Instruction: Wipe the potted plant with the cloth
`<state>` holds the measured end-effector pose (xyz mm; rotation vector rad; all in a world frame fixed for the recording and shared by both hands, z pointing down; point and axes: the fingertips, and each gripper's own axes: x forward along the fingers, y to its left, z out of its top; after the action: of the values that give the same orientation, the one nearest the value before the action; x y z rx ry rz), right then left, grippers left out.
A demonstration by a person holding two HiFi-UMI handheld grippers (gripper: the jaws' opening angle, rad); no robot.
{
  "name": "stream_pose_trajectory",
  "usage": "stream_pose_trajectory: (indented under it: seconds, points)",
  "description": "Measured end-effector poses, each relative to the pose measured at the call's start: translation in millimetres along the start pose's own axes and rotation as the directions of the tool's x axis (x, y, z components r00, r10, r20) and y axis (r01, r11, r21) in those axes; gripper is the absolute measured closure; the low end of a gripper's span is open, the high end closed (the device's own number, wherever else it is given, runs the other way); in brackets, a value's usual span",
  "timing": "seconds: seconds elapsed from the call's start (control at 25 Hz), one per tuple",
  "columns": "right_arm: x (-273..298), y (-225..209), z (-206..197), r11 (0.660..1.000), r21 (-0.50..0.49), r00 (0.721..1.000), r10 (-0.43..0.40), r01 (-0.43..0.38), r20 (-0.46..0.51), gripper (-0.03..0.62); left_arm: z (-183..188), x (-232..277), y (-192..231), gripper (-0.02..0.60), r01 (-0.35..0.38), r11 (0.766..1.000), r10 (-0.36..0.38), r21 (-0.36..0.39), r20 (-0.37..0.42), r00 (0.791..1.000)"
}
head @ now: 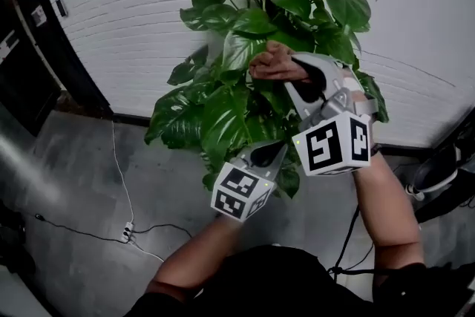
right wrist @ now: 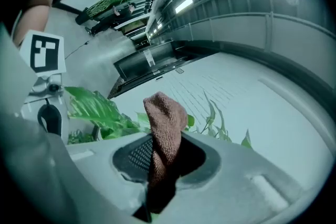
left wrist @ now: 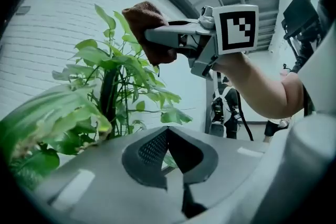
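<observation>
The right claw (head: 291,74) pinches a brown cloth (head: 272,63), holding it against the upper leaves of the potted plant (head: 223,108), which rises in front of a white brick wall (head: 126,18). The left claw (head: 272,153) sits lower, among the plant's big leaves, its jaws pressed together with nothing between them. The pot is hidden.
</observation>
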<state>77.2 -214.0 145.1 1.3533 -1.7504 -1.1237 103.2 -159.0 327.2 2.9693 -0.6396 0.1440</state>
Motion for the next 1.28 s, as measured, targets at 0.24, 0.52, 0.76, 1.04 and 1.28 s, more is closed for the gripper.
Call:
stream_pose_trajectory:
  seconds: [0.24, 0.52, 0.76, 1.04, 1.28]
  points:
    - [51.3, -9.0, -18.4, 0.992, -0.119, 0.999, -0.037, 0.037, 0.000, 0.525, 17.1, 16.3, 36.8, 0.565, -0.123, 0.992, 0.124, -0.041, 0.021, 0.992]
    - [70.7, 30.1, -34.9, 0.987, -0.129, 0.996, 0.090, -0.091, -0.015, 0.525, 38.9, 24.3, 59.5, 0.565, -0.182, 0.982, 0.184, -0.042, 0.059, 0.981]
    - [64.0, 59.9, -45.7, 0.980, -0.125, 0.988, 0.155, -0.157, -0.026, 0.525, 39.6, 27.9, 53.6, 0.565, -0.173, 0.985, 0.174, -0.014, 0.070, 0.982]
    - [52.2, 79.5, -52.2, 0.970, -0.109, 0.976, 0.214, -0.217, -0.034, 0.525, 28.5, 25.6, 49.2, 0.565, -0.166, 0.986, 0.166, -0.003, 0.051, 0.985]
    - [42.0, 91.7, -56.5, 0.964, -0.090, 0.968, 0.246, -0.249, -0.049, 0.525, 21.6, 23.9, 45.0, 0.565, -0.161, 0.987, 0.161, 0.006, 0.031, 0.987]
